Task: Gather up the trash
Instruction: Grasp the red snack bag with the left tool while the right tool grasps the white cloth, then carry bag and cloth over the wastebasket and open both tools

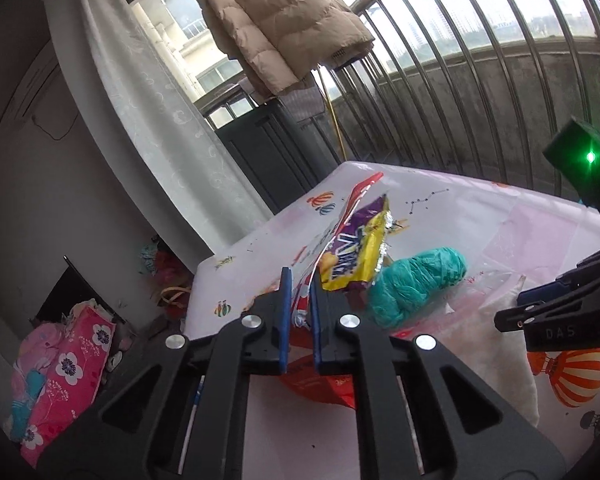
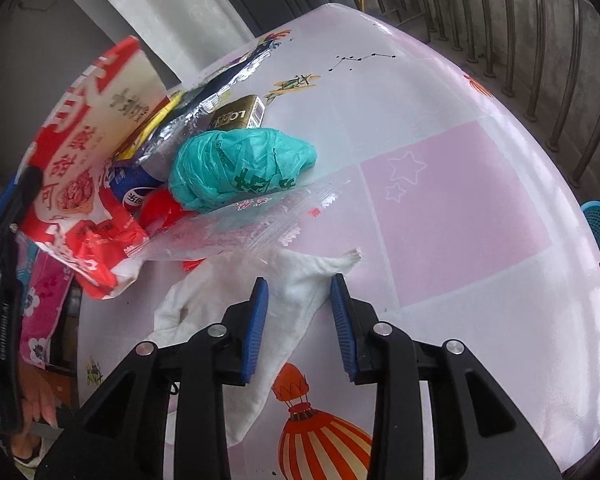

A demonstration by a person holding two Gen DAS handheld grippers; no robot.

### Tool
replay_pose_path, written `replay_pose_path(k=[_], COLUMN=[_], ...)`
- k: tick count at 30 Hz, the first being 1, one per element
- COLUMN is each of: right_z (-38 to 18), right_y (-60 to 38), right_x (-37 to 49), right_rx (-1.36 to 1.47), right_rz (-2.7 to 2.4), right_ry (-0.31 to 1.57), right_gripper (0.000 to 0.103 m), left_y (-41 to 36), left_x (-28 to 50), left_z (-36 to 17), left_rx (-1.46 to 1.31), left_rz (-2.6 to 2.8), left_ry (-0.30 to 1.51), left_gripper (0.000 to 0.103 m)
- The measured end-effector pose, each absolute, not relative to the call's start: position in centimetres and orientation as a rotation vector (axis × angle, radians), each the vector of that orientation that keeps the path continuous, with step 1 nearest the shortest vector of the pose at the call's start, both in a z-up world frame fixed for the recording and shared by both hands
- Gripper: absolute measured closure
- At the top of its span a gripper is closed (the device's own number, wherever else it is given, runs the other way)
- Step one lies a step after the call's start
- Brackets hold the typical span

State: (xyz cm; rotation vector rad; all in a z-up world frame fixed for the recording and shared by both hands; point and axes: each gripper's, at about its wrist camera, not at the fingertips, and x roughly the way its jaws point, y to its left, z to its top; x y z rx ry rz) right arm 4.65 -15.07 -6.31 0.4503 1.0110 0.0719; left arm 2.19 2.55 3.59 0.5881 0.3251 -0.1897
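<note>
right wrist view: "lc" on gold box [image 2: 236,116], right tongs [image 2: 299,286] apart over white cloth [image 2: 284,284], left tongs [image 1: 300,280] clamped on red-and-white bag [image 1: 302,300]

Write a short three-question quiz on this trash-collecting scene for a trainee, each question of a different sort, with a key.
1. True or false: the left gripper is shut on the large red-and-white printed snack bag.
2. Multiple choice: what lies under the open right gripper? A) a crumpled white cloth B) a glass jar C) a metal spoon
3. Fill in: the crumpled plastic bag beside the small gold carton, on the pink patterned tablecloth, is ____ in colour.

Key: 1. True. 2. A, the crumpled white cloth. 3. Teal.
</note>
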Motion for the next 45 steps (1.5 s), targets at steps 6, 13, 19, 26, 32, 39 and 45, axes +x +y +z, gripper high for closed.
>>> replay_pose_path(k=[6,13,19,26,32,39,45], right_z=[-6.5,-6.0,-3.3,1.9,7.1,10.9,11.6], right_y=[-14.6,-14.5,-15.1,-14.5,-14.3,-18.1,-24.2], right_x=[4.6,3.8,1.3,-0.9,-2.5,-4.1,-6.8], right_rx=[0.427,0.457,0.531,0.546,0.491,0.497,0.544], right_rz=[0.038,0.048,0.093,0.152,0.185,0.129,-0.011], right_ry=[1.014,1.005,0.957,0.850,0.706,0.560,0.443], right_gripper=[0.094,0.099,0.099,0.100,0.100,0.100,0.100], left_y=[7.3,14.2,19.8,23.1,23.0,17.4,8.6], left_x=[2.8,3.8,3.6,2.6,1.9,3.2,5.7], left_z=[6.0,8.0,9.3,11.0,12.1,13.4,13.5], left_rx=[0.443,0.167,-0.092,-0.227,-0.281,-0.249,-0.172], left_rz=[-0.157,-0.178,-0.292,-0.369,-0.458,-0.578,-0.726], left_ry=[0.315,0.357,0.375,0.336,0.308,0.329,0.407], left_gripper=[0.101,0.102,0.102,0.102,0.102,0.102,0.102])
